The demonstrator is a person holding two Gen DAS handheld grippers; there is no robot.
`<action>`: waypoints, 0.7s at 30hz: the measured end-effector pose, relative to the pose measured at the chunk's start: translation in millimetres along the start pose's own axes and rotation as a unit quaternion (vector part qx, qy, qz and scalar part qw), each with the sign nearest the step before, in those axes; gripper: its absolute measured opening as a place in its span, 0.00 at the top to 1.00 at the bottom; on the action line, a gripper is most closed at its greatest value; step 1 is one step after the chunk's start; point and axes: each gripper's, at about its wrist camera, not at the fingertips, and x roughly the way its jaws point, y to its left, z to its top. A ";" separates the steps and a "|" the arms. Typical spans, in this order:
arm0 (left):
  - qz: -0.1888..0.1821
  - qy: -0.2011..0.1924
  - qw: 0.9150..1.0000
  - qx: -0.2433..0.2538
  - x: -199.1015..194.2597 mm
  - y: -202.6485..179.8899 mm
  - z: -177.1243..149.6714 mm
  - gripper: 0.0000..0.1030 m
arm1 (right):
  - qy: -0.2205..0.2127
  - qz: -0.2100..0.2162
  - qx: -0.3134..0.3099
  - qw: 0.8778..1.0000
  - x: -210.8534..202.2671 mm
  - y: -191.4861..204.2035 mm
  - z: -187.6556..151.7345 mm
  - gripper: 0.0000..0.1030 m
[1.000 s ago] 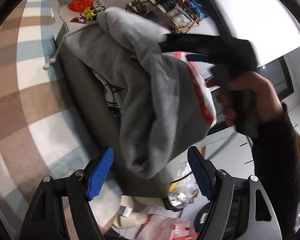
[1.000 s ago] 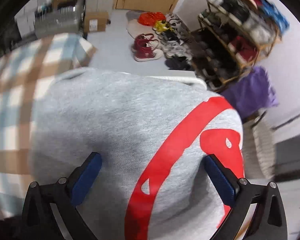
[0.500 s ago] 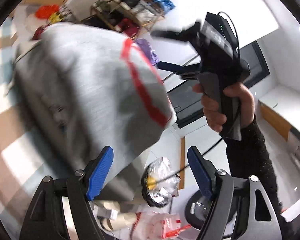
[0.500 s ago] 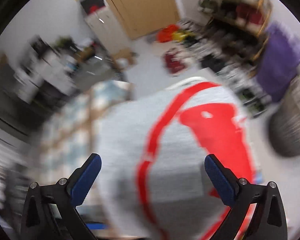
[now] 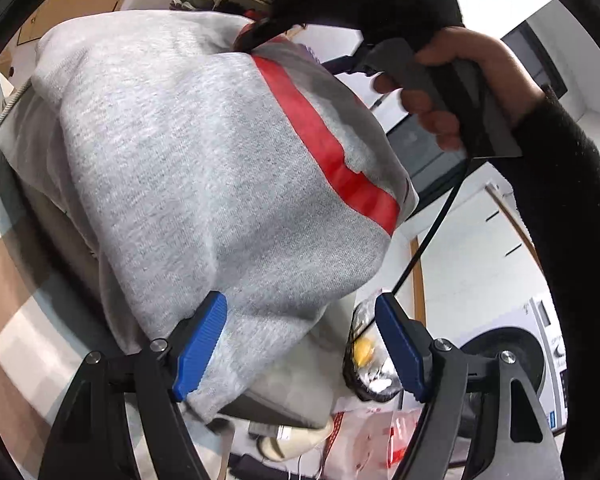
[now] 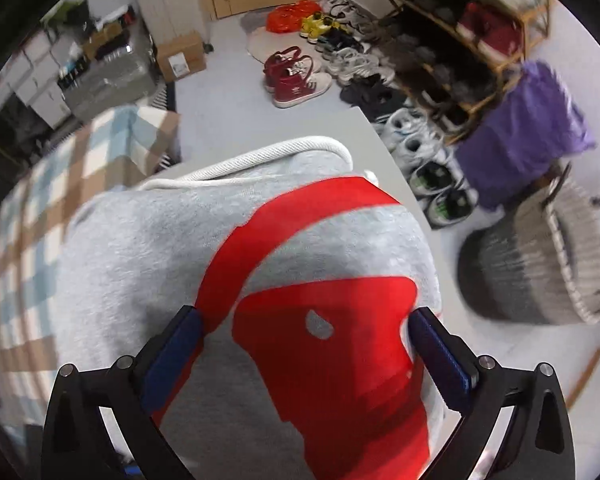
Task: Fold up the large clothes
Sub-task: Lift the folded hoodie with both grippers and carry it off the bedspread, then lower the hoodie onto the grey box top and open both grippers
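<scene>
A grey hoodie (image 5: 220, 160) with a red print is bundled on a grey tabletop (image 6: 370, 128), its white drawstring (image 6: 260, 152) on the far side. My left gripper (image 5: 300, 308) is open at the bundle's near lower edge. Its left pad (image 5: 200, 340) touches the cloth, while the right pad (image 5: 398, 344) is free. A hand (image 5: 460, 80) holds my right gripper over the top of the bundle. In the right wrist view the hoodie (image 6: 140, 260) fills the gap of my right gripper (image 6: 302, 316), which points steeply down, jaws wide and open.
A shoe rack (image 6: 460, 40) and rows of shoes (image 6: 300, 80) stand beyond the table. A purple cloth (image 6: 520, 140) and a woven basket (image 6: 540, 268) are at the right. A checked rug (image 6: 60, 200) lies at the left. Plastic bags (image 5: 372, 360) sit below the table.
The right gripper has come from beside the hoodie to over its top, so the cloth now lies between its jaws. The left gripper has swung closer to the bundle. Neither jaw width changed.
</scene>
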 end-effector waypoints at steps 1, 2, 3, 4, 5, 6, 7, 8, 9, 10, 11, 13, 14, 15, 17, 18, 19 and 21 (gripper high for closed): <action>0.002 0.003 1.000 -0.007 -3.8 -1.2 0.6 0.30 | -0.015 0.023 0.007 1.000 -13.1 -7.5 -5.7 0.00; 0.005 0.002 1.000 -0.013 -8.9 4.7 3.2 0.30 | -0.034 0.039 0.016 0.999 -25.9 -12.2 -16.5 0.00; 0.003 0.001 1.000 -0.018 -12.2 5.8 4.0 0.30 | -0.054 0.061 0.027 0.996 -37.2 -16.8 -24.4 0.00; 0.000 0.002 1.000 -0.018 -19.1 9.9 3.3 0.30 | -0.074 0.105 0.034 0.991 -55.8 -21.5 -42.4 0.00; -0.001 0.002 1.000 -0.016 -23.0 10.1 2.7 0.30 | -0.081 0.139 0.036 0.986 -66.0 -21.1 -55.2 0.00; 0.006 0.009 1.000 -0.009 -24.3 10.5 2.0 0.30 | -0.080 0.182 0.035 0.979 -74.2 -21.3 -70.7 0.00; 0.014 0.016 1.000 -0.003 -22.9 10.8 3.0 0.30 | -0.073 0.217 0.036 0.973 -77.4 -23.6 -81.0 0.00; 0.019 0.021 1.000 -0.002 -18.4 5.8 6.0 0.30 | -0.062 0.258 0.049 0.963 -76.3 -27.4 -95.4 0.00; 0.020 0.020 1.000 -0.007 -19.6 5.0 6.9 0.30 | -0.049 0.284 0.065 0.955 -71.4 -31.1 -105.6 0.00; 0.023 0.018 0.999 -0.014 -22.0 3.2 7.7 0.30 | -0.028 0.316 0.080 0.945 -60.0 -33.8 -119.7 0.00; 0.028 0.013 0.999 -0.020 -25.4 1.3 7.0 0.30 | -0.016 0.329 0.087 0.940 -49.6 -35.4 -127.7 0.00; 0.044 0.001 0.999 -0.024 -35.1 -1.9 9.2 0.30 | -0.032 0.354 0.111 0.928 -25.2 -45.3 -138.9 0.00; 0.065 -0.005 0.998 -0.025 -41.2 -3.0 7.7 0.30 | -0.041 0.375 0.136 0.916 -14.5 -52.1 -142.1 0.00; 0.082 -0.010 0.996 -0.024 -46.3 -6.2 6.4 0.30 | -0.051 0.405 0.166 0.898 -3.6 -60.2 -145.0 0.00; 0.097 -0.021 0.995 -0.025 -58.3 -11.6 2.2 0.30 | -0.082 0.442 0.197 0.871 4.2 -69.3 -150.8 0.00; 0.114 -0.028 0.993 -0.026 -66.7 -15.3 -1.7 0.30 | -0.099 0.449 0.204 0.864 2.0 -71.0 -156.6 0.00; 0.126 -0.035 0.991 -0.025 -74.2 -18.8 -6.3 0.30 | -0.112 0.447 0.204 0.863 -2.2 -70.1 -161.3 0.00; 0.143 -0.058 0.988 -0.021 -92.4 -28.2 -15.9 0.30 | -0.154 0.428 0.205 0.867 -23.0 -68.0 -177.6 0.00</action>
